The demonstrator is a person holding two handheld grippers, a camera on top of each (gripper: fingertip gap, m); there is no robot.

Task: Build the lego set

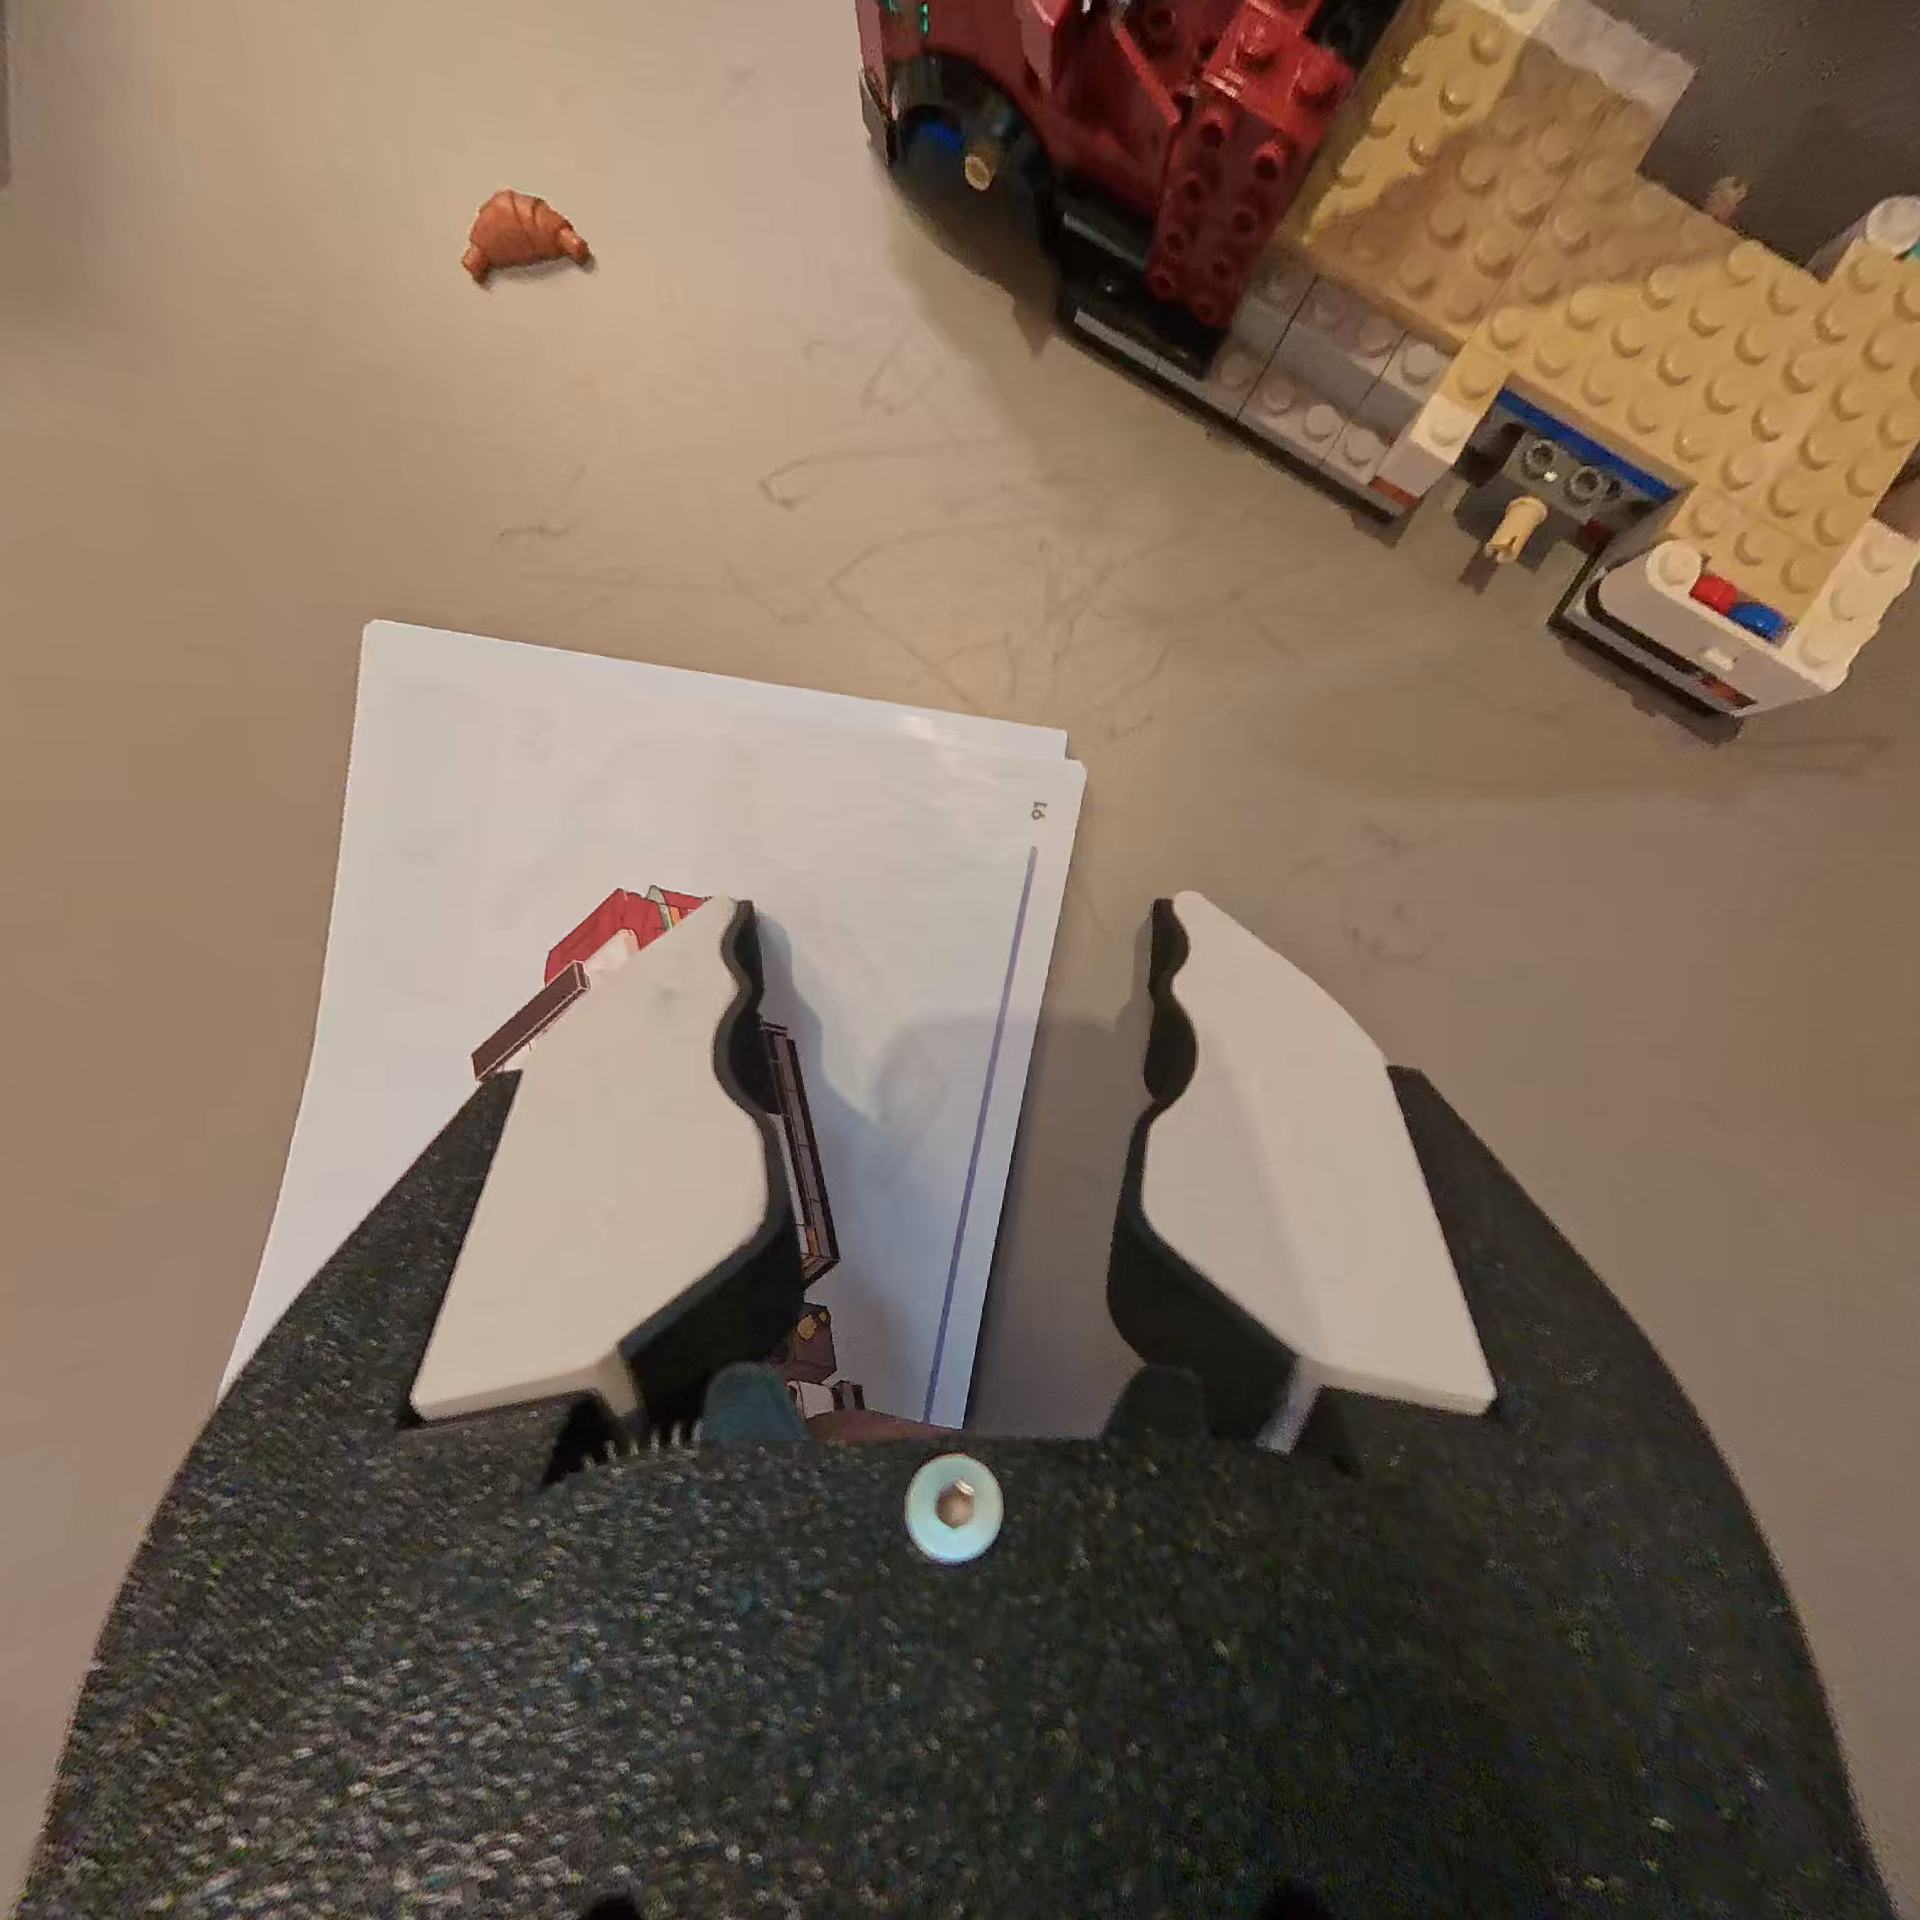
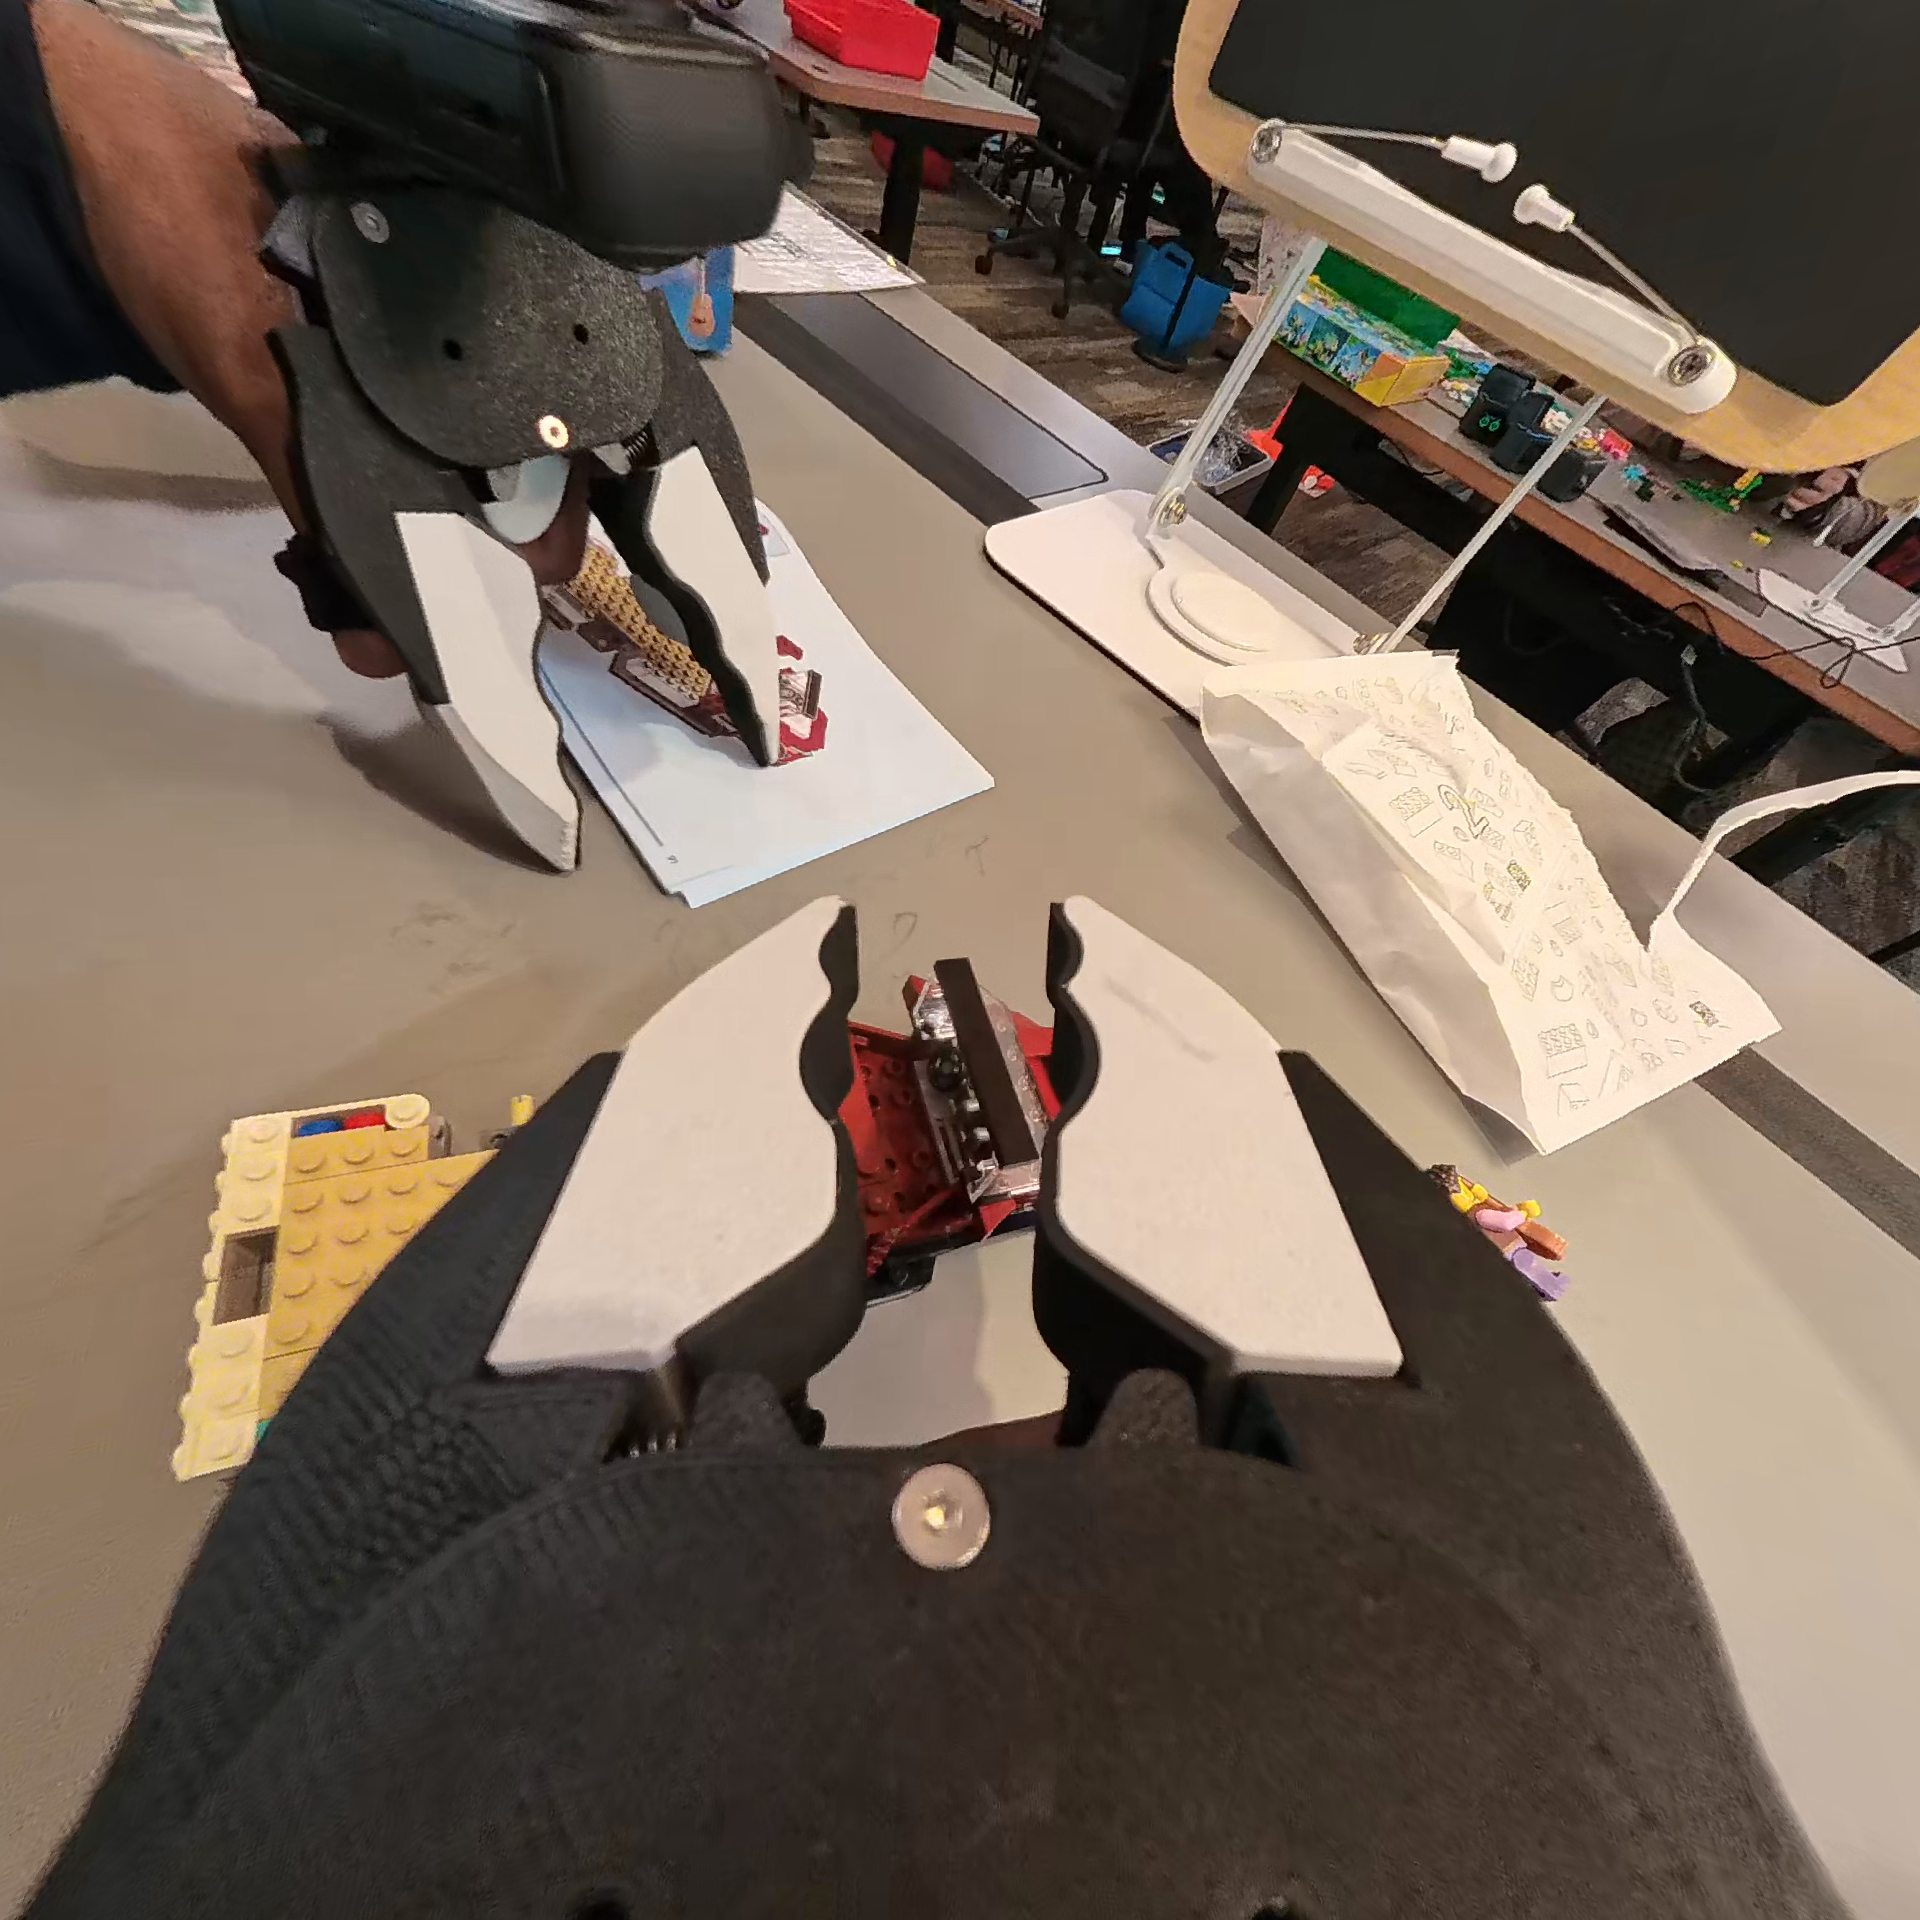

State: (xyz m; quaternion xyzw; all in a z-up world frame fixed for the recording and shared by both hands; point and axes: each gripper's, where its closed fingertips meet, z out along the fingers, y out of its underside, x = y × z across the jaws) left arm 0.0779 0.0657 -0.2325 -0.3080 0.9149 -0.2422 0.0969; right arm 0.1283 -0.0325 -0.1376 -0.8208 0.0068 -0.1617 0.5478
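Note:
My left gripper (image 1: 951, 914) is open and points steeply down at a white instruction booklet (image 1: 675, 790) lying on the grey table. Its jaws straddle the booklet's right edge, with one finger over the page and the other over bare table. The right wrist view shows it (image 2: 665, 805) with one fingertip (image 2: 764, 748) down on the printed page (image 2: 831, 769). My right gripper (image 2: 951, 914) is shut on a dark red brick assembly (image 2: 935, 1101) with a dark brown bar, which spans from pad to pad. A tan studded brick model (image 2: 332, 1195) lies under its left side.
The tan model (image 1: 1662, 343) joins a dark red vehicle part (image 1: 1091, 104) at the far right. A small brown toy croissant (image 1: 525, 234) lies far left. A printed paper bag (image 2: 1475, 894), a white lamp base (image 2: 1122, 561) and a minifigure (image 2: 1507, 1226) are on the right. A person's arm (image 2: 156, 208) is behind the left gripper. My right fingertips sit around 15 cm from my left ones.

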